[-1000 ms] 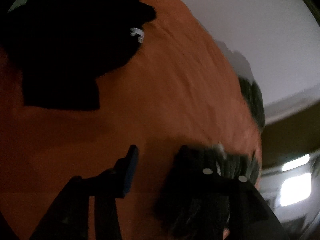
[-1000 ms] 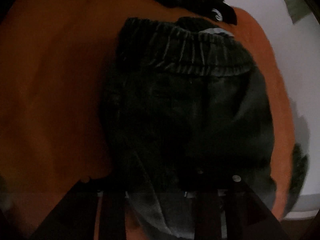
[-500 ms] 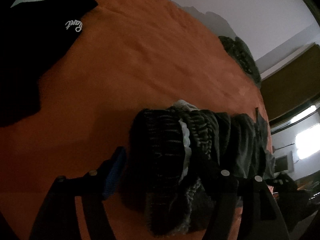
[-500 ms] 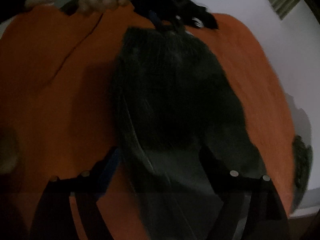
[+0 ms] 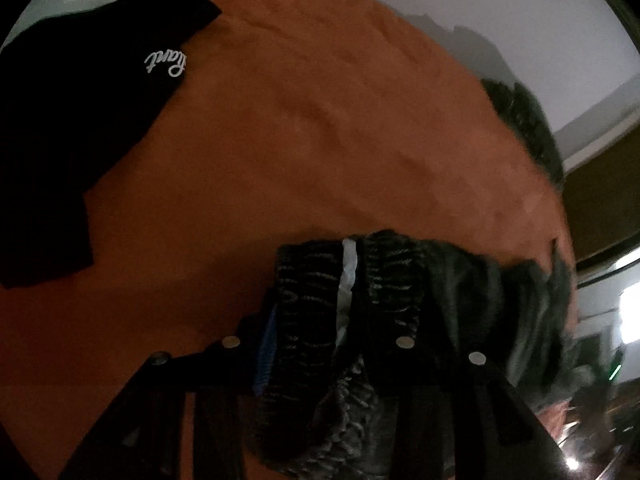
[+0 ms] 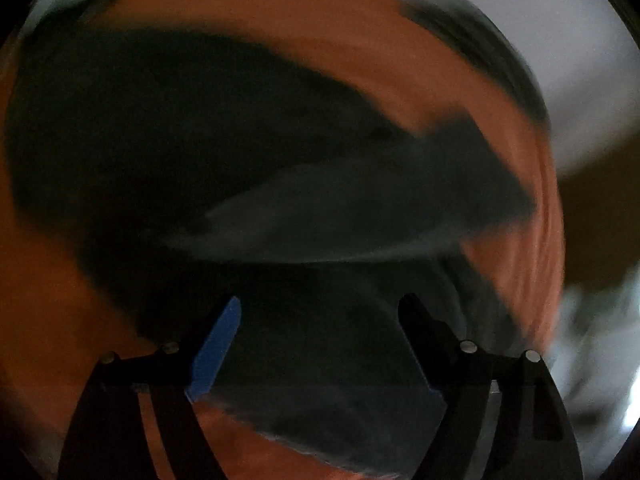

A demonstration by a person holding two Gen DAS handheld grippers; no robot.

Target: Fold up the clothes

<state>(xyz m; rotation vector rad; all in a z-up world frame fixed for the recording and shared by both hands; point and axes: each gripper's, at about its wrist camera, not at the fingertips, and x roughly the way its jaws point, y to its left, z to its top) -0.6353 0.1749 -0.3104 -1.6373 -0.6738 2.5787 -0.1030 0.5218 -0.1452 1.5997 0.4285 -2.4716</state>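
Dark grey shorts with a ribbed elastic waistband point(image 5: 308, 304) lie on an orange bed cover point(image 5: 320, 128). My left gripper point(image 5: 316, 340) is shut on the bunched waistband, its white label showing between the folds. In the right wrist view the same shorts point(image 6: 280, 168) appear as a blurred dark shape spread over the orange cover point(image 6: 400, 60). My right gripper point(image 6: 320, 320) is open above the fabric, its blue-padded left finger point(image 6: 216, 348) and dark right finger apart, holding nothing.
A black garment with white script lettering point(image 5: 80, 120) lies at the far left of the bed. A dark green cloth point(image 5: 524, 124) sits at the bed's far right edge by the white wall. A bright window shows at the lower right.
My left gripper has closed on the waistband and gathered it. My right gripper has let go of the shorts, opened, and swung fast, blurring its view.
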